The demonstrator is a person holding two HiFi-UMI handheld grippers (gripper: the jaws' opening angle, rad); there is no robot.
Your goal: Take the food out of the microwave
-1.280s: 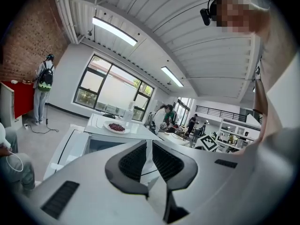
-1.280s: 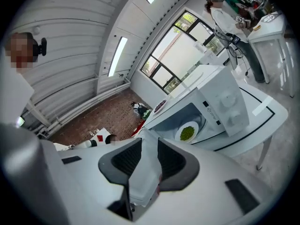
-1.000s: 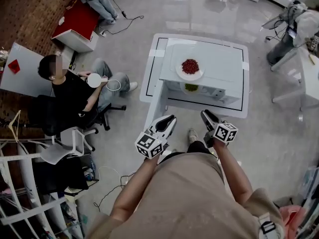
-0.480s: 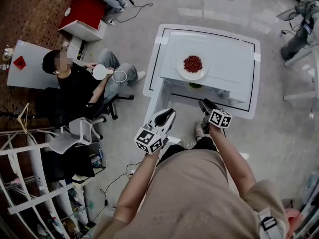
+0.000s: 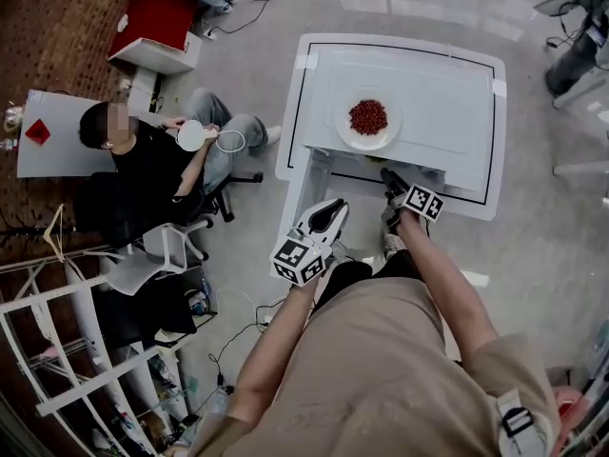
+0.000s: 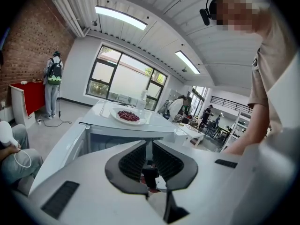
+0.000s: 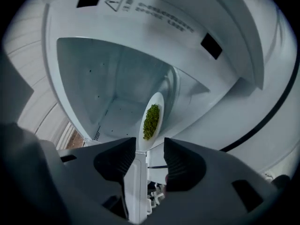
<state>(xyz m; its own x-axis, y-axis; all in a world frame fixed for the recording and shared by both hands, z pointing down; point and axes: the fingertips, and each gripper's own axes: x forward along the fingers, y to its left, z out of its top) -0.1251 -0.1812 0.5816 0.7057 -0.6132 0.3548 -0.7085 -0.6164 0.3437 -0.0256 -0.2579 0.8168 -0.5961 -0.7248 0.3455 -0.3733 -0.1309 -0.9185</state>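
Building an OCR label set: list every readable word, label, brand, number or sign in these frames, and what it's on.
No text is legible in these frames.
microwave, panel above the cavity: a warning triangle with a line of print beside it, too blurred to read.
Cubes on the left gripper and right gripper: black-and-white square markers, no letters or digits.
red square on the side desk: too small to read.
No brand or number visible.
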